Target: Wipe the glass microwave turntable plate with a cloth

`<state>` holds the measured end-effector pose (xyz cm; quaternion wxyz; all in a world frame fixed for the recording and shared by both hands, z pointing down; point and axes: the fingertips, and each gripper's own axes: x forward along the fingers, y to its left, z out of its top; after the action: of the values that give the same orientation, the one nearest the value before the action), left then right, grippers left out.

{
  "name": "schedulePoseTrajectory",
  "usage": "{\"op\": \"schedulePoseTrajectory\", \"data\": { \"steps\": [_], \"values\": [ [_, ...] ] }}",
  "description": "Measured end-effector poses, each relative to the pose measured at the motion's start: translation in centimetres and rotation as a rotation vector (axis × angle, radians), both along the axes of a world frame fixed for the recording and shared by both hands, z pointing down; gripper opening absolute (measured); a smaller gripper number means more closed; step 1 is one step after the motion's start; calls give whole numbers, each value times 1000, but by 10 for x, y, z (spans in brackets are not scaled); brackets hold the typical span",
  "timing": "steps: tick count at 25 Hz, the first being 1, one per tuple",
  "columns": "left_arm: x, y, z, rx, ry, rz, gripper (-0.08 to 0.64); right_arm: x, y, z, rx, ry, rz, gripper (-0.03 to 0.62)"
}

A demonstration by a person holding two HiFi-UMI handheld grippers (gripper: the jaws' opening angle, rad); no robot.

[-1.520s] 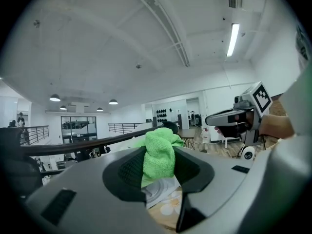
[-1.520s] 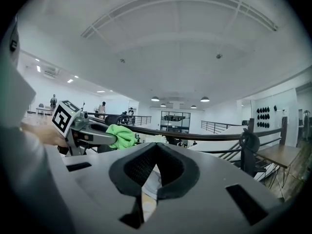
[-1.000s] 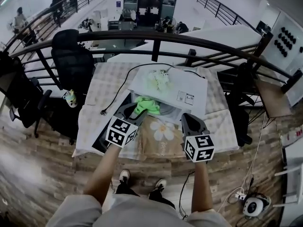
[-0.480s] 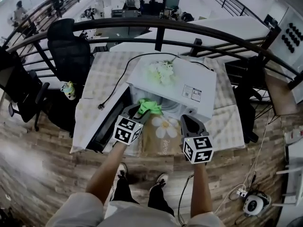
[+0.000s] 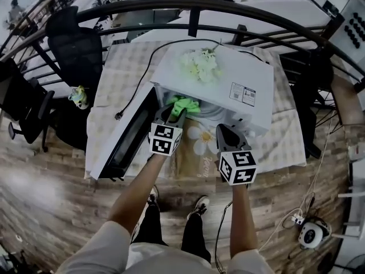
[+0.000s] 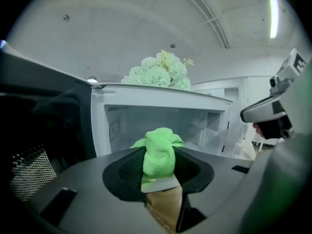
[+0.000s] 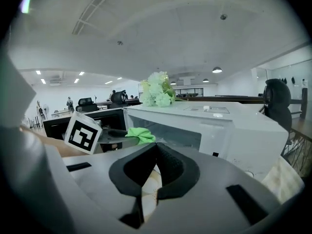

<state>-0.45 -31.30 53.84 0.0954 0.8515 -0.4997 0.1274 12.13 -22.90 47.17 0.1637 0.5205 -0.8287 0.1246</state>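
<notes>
Left gripper (image 5: 175, 115) pinching green cloth (image 5: 184, 104), apparently just inside open microwave (image 5: 234, 76); right gripper (image 5: 226, 130) jaws pressed together, empty

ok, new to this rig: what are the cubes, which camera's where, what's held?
A person holds a two-jaw gripper in each hand; the marker cubes are part of them. One camera looks down from the person's head; one rides on each gripper, looking along its jaws. On the checked tablecloth stands a white microwave oven, door open, pale flowers on top. The left gripper is shut on a bright green cloth at the oven's opening. The right gripper is shut, empty, before the oven.
</notes>
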Motion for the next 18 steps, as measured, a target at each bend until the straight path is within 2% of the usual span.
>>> {"op": "schedulePoseTrajectory", "data": {
  "steps": [3, 7, 12, 15, 18],
  "values": [
    [0, -24, 24, -46, -14, -42, 164, 3, -4, 12, -11, 13, 3, 14],
    [16, -35, 64, -143, -44, -1, 164, 15, -3, 30, -36, 26, 15, 14],
    [34, -39, 73, -143, -92, 46, 164, 31, 4, 44, -57, 58, 2, 14],
    [53, -37, 71, -152, -146, 96, 164, 40, 5, 47, -66, 47, 14, 14],
    [76, -32, 73, -164, -162, 146, 163, 47, 3, 45, -66, 41, 25, 14]
  ]
}}
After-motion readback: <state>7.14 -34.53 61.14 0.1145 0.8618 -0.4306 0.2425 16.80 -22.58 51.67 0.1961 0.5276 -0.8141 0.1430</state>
